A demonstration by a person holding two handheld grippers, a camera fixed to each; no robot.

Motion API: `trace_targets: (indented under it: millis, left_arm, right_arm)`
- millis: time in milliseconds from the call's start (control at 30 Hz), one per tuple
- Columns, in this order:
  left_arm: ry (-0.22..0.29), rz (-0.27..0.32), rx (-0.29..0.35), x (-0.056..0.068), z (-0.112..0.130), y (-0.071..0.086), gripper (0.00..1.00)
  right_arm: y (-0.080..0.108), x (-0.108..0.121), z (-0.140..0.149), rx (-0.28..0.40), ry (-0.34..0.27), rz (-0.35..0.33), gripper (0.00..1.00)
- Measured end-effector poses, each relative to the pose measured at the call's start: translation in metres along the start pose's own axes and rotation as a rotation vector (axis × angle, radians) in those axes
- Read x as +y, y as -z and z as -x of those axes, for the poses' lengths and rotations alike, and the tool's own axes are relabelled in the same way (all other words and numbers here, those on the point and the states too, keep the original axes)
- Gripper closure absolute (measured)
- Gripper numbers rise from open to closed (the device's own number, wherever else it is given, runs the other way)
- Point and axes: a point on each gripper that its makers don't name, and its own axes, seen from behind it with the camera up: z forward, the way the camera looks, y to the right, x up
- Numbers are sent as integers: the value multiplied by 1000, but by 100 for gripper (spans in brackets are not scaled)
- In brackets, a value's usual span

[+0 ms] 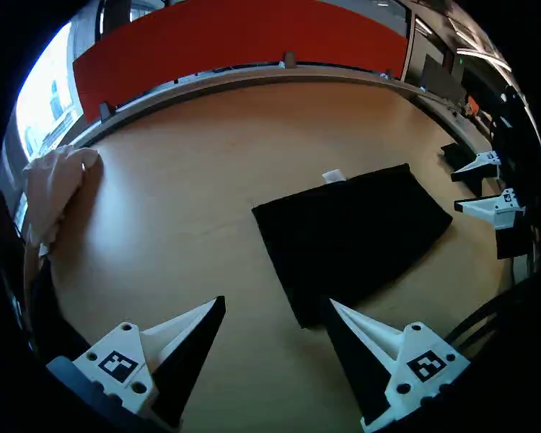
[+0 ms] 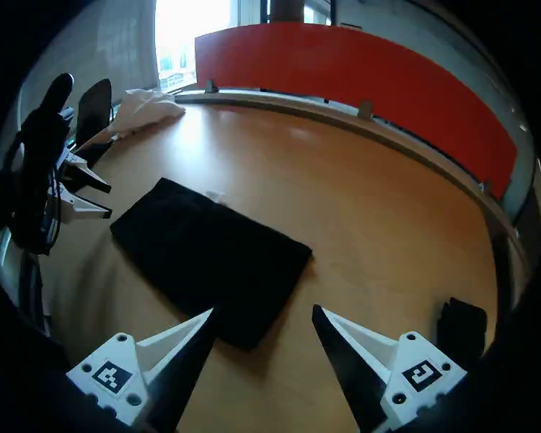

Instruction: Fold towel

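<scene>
Hovering spread beside black towel (image 1: 350, 231), left gripper (image 1: 273, 301), right gripper (image 2: 263, 310) parted, white tag (image 1: 334, 175) in left gripper view.

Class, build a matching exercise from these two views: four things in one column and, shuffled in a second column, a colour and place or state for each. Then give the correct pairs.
Column one
1. towel
2. partition
3. crumpled cloth
4. table

Column two
A. pale, bunched near the table's edge
B. black, lying flat on the table
C. red, upright along the table's far side
D. light brown wood, under everything else

Pairs: 1-B, 2-C, 3-A, 4-D
</scene>
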Motion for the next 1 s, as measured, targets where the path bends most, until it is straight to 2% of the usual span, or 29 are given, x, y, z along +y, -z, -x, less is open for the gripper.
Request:
trace_targets:
  millis: [400,800,1000]
  left_arm:
    - [33,-33,22,-4,7,10,4]
    - [125,-96,78,-19,20,30,4]
    - [151,-118,99,-23,23,36,4]
  right_arm:
    - [-1,-5,1,4,23,-37,3]
    - [-5,-5,3,-11,79,-74,3]
    - [-6,-6,5,-21,95,-92,3]
